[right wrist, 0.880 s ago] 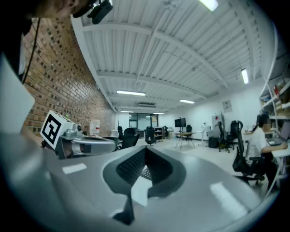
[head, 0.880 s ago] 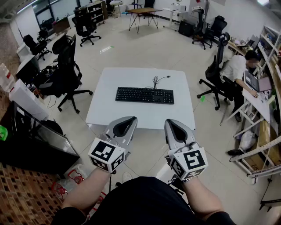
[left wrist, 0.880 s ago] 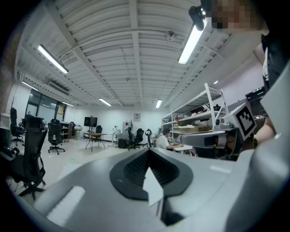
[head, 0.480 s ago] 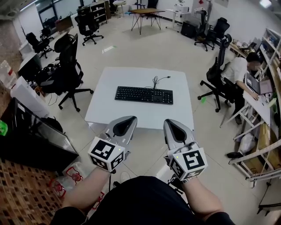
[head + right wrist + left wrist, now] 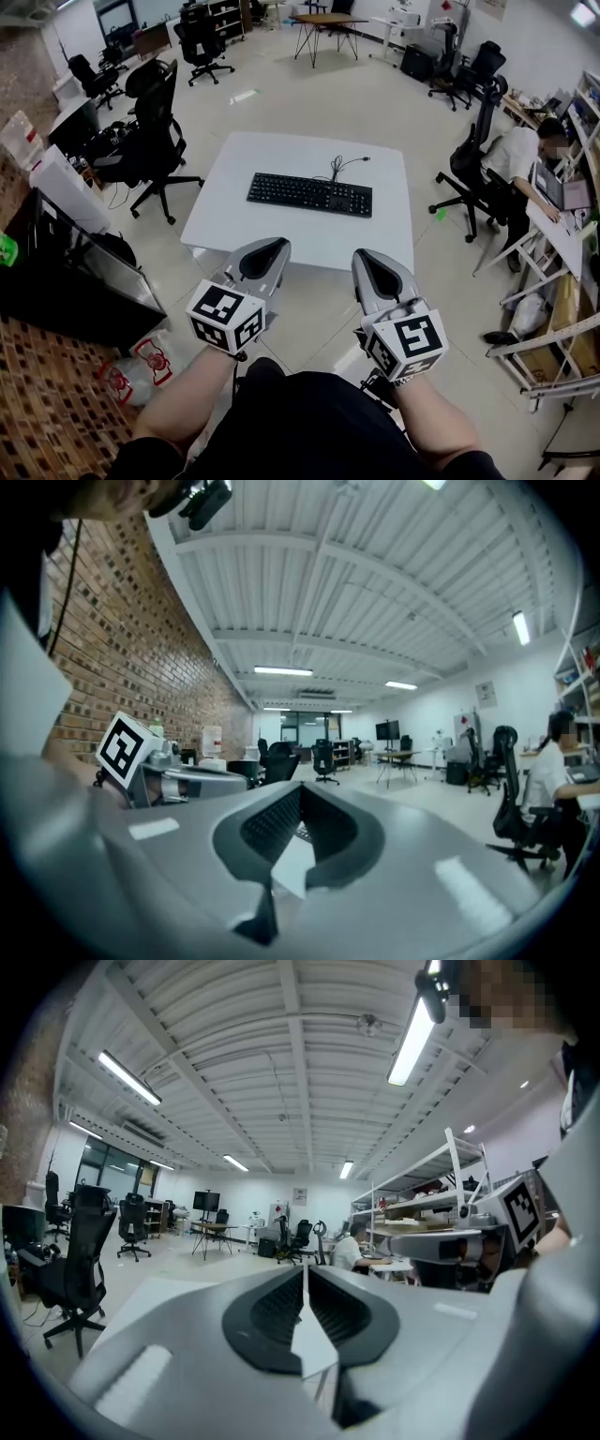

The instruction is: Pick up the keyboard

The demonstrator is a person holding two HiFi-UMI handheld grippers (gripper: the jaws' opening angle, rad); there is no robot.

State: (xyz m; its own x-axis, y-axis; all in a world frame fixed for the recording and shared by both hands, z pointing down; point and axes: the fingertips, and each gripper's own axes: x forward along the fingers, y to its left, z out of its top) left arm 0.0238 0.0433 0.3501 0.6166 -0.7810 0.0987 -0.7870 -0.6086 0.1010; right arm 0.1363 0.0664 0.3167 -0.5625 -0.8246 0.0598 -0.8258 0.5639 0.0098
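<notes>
— Barely anything has moved since the earlier frame. Both grippers hang at much the same spots short of the keyboard, and only the head view has drifted a little.

— Where does everything stand, left to right?

— The left gripper (image 5: pixel 272 248) is on the near side of the keyboard (image 5: pixel 309 194), toward its left end. Its jaws are pressed together with nothing between them. The keyboard lies flat near the middle of the white tabletop (image 5: pixel 234 216), with its cable (image 5: pixel 339 169) curled just behind it. The right gripper (image 5: pixel 364 260) is on the near side of the keyboard's right end, likewise pressed together and empty. Both are well apart from the keyboard.

— How should the reach be done well?

— I'd judge this is still the approach. Spread both pairs of jaws before arriving and bring one gripper to each short end of the keyboard. Keep them low and level, then pinch the thin edges together so it lifts flat. Mind the cable, which may drag or snag.

— And the surface and room?

— The tabletop carries nothing but the keyboard and cable, and it stands on a pale, glossy floor. Left of the keyboard are brickwork (image 5: pixel 47 403), a dark cabinet (image 5: pixel 75 281) and a black office chair (image 5: pixel 155 112). Behind it are more chairs and a trestle table (image 5: pixel 323 23). Right of it a seated person (image 5: pixel 514 155) works at a desk beside shelving.
</notes>
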